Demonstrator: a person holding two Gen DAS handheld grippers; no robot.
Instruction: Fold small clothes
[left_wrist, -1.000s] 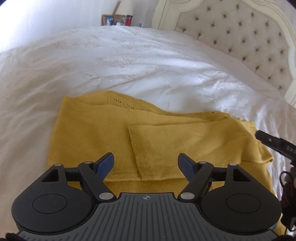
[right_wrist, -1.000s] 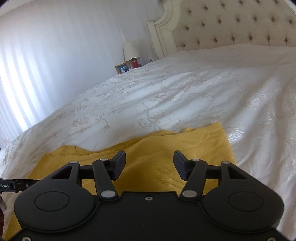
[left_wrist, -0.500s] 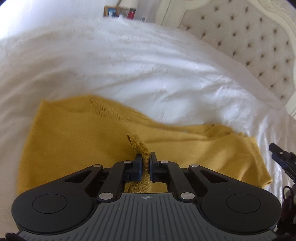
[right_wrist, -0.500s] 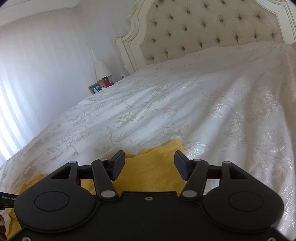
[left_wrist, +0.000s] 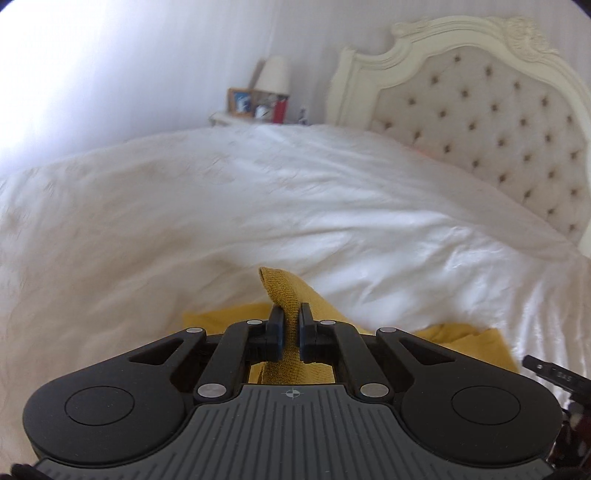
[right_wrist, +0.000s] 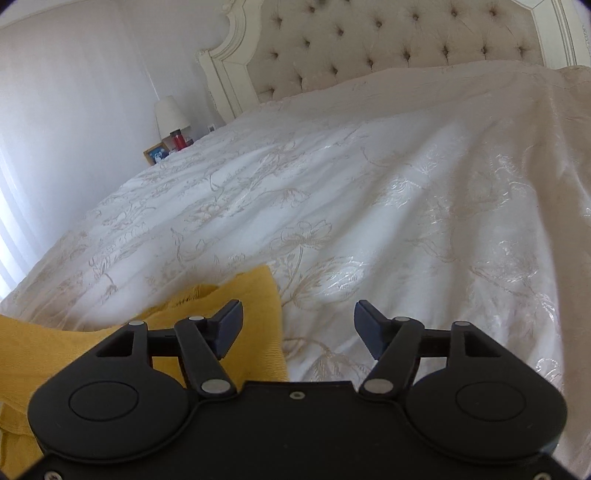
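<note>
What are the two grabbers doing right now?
Left gripper: shut on the mustard-yellow knitted garment.
Right gripper: open, holding nothing.

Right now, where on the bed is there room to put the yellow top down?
Bare bedspread stretches from the yellow top up to the headboard, and right of the open right gripper. It is crowded only near you, where the top lies and the left gripper pinches its fold.
</note>
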